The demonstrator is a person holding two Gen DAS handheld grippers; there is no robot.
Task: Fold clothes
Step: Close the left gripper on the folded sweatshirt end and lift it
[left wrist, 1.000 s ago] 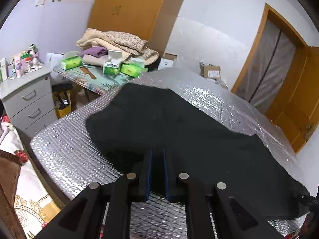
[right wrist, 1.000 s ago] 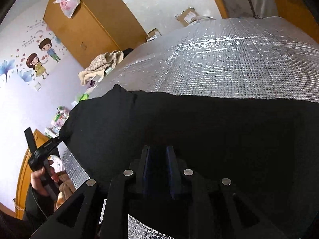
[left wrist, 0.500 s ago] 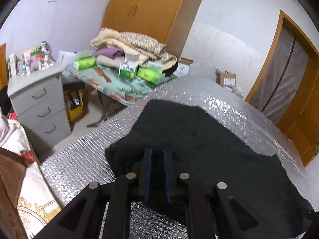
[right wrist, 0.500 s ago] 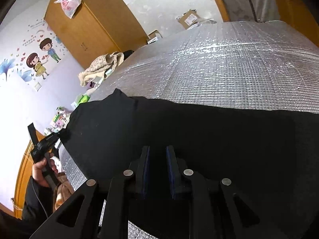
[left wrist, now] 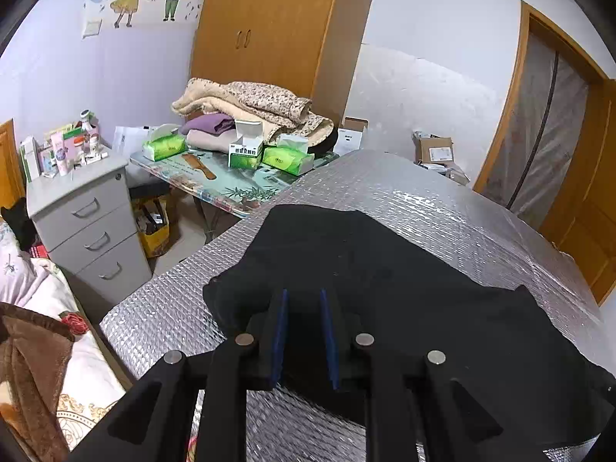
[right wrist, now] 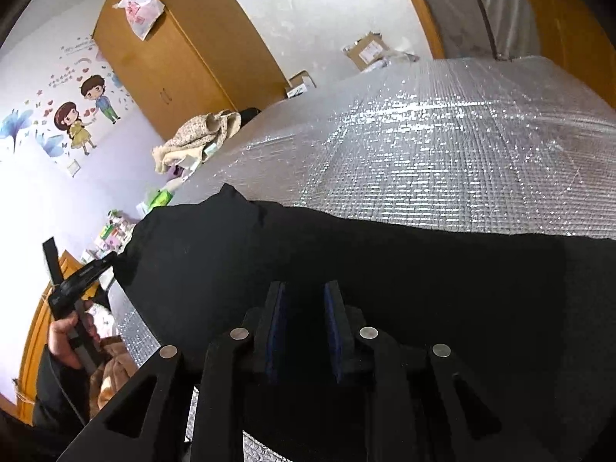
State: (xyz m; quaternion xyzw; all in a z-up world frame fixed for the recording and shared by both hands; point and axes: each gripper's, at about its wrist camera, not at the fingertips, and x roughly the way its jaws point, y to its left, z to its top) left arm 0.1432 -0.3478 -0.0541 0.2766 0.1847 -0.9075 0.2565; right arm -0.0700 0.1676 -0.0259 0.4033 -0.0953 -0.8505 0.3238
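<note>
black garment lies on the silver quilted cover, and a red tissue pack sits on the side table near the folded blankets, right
Not quite: the tissue pack is green, not red, as the left wrist view shows. The black garment does lie on the silver cover, and the side table holds folded blankets.

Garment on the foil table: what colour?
Plain black garment, clearest in the left wrist view.

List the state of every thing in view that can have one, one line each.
Black garment: spread flat on the silver mat, near edge between both grippers' pads.
Left gripper: jaws just opening, apart, cloth between.
Right gripper: jaws just opening, apart, cloth between.
Wardrobe: doors shut.
Grey cabinet: drawers shut.
Small green-and-white box: lid up.
</note>
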